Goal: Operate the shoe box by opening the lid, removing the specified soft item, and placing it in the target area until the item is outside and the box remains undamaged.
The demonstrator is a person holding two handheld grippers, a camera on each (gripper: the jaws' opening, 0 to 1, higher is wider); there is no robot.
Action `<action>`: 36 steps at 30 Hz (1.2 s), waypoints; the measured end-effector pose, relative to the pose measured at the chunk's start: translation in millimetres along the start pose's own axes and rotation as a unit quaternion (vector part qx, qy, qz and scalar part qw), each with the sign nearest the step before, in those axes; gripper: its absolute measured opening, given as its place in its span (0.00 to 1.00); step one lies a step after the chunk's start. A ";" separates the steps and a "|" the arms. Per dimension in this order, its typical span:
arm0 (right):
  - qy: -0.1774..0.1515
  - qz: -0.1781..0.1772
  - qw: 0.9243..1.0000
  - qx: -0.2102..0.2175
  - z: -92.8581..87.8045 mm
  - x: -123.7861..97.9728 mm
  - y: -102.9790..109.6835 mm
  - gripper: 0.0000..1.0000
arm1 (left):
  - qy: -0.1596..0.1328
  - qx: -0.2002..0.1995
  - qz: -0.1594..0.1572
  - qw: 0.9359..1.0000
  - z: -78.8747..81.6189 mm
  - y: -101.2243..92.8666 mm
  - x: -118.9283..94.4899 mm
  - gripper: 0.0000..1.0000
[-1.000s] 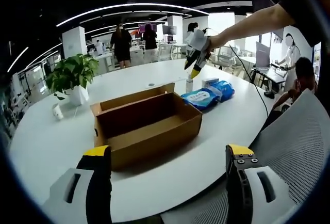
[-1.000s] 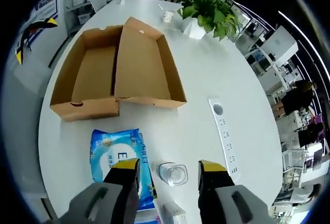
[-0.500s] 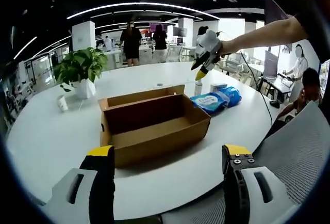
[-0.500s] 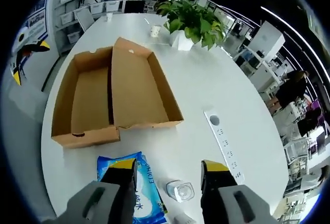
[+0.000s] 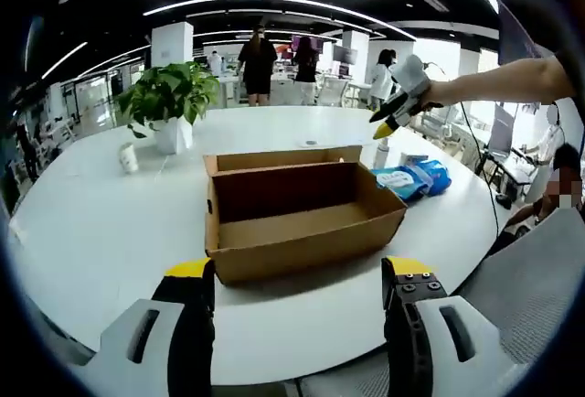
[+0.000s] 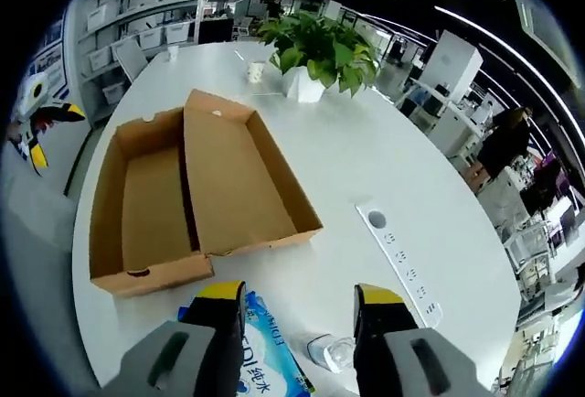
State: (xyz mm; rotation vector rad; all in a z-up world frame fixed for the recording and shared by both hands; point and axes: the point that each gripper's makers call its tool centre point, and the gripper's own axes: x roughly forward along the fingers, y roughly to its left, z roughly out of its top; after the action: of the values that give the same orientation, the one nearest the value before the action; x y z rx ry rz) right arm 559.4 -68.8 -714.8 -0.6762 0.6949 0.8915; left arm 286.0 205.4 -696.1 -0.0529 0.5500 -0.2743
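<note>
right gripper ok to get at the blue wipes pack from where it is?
Probably yes. The right gripper is open, hanging over the blue wipes pack, which lies on the white table beside the open shoe box. A small glass stands close beside it; nothing covers the pack.

Shoe box: brown cardboard, open, standing flat on the white bench. Its hinged lid is folded fully back and lies tray-up beside the box body, the two joined along one long edge. Interior appears empty; no tears or crushing visible. Soft item: a blue wipes pack with white label, lying flat on the bench outside the box, near one short end.
</note>
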 end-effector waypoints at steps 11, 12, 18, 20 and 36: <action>-0.025 -0.008 0.997 0.067 9.2 6.9 6.6 0.41 | -0.006 -0.010 0.040 0.999 9.7 39.5 13.7 0.69; -0.028 -0.008 0.997 0.072 10.7 7.8 7.0 0.41 | -0.005 -0.011 0.044 0.999 9.6 43.8 15.8 0.69; -0.036 -0.006 0.995 0.093 14.7 11.0 11.0 0.39 | 0.009 -0.014 0.057 0.998 5.8 64.0 26.9 0.67; -0.039 -0.005 0.994 0.102 15.6 11.8 12.0 0.38 | 0.013 -0.017 0.059 0.998 5.0 67.1 29.7 0.65; -0.056 0.000 0.980 0.193 14.0 18.8 19.4 0.32 | 0.045 -0.046 0.085 0.994 -17.6 98.5 45.7 0.49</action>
State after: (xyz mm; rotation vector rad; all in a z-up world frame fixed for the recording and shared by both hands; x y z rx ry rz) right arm 554.6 -40.8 -725.5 -0.2775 0.7396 0.7597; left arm 338.0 288.2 -746.4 -0.0822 0.6526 -0.0864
